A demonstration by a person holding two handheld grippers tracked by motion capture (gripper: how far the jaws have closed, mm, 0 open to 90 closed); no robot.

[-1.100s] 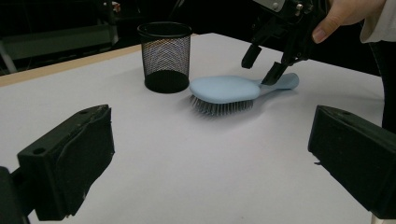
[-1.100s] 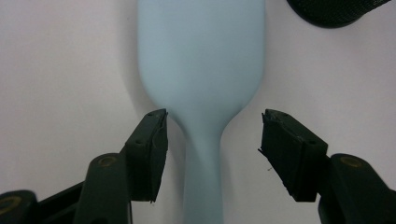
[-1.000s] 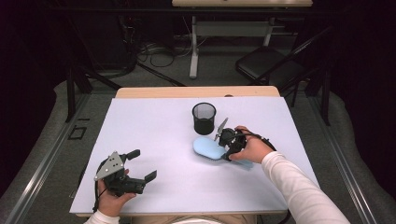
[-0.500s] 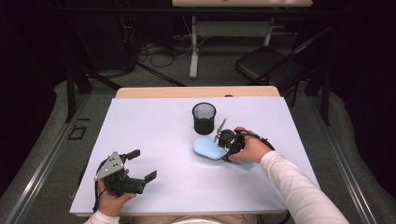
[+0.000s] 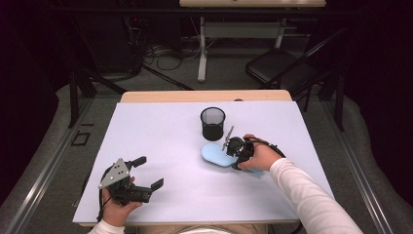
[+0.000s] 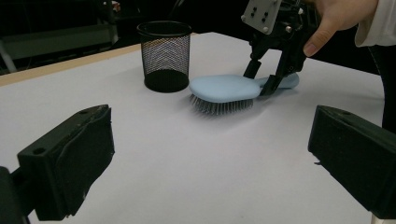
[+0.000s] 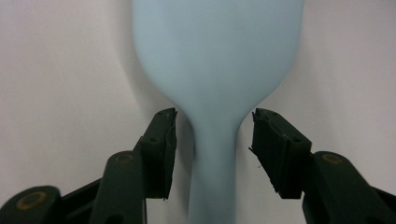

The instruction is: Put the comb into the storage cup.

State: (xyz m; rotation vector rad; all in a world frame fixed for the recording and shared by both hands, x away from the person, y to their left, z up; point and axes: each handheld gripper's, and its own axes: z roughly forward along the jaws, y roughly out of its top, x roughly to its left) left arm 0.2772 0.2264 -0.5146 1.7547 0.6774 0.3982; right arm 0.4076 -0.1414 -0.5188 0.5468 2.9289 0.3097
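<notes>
My right claw (image 7: 212, 154) straddles the blue hairbrush's (image 7: 217, 60) handle neck, jaws just closing, not yet touching. I'd keep them centred, squeeze evenly; mesh cup (image 5: 213, 123) beyond. Left claw (image 5: 144, 174) gapes idle.

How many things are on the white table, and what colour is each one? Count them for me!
Light blue: 1, the hairbrush
Black: 1, the mesh cup
Total: 2 things on the table
</notes>
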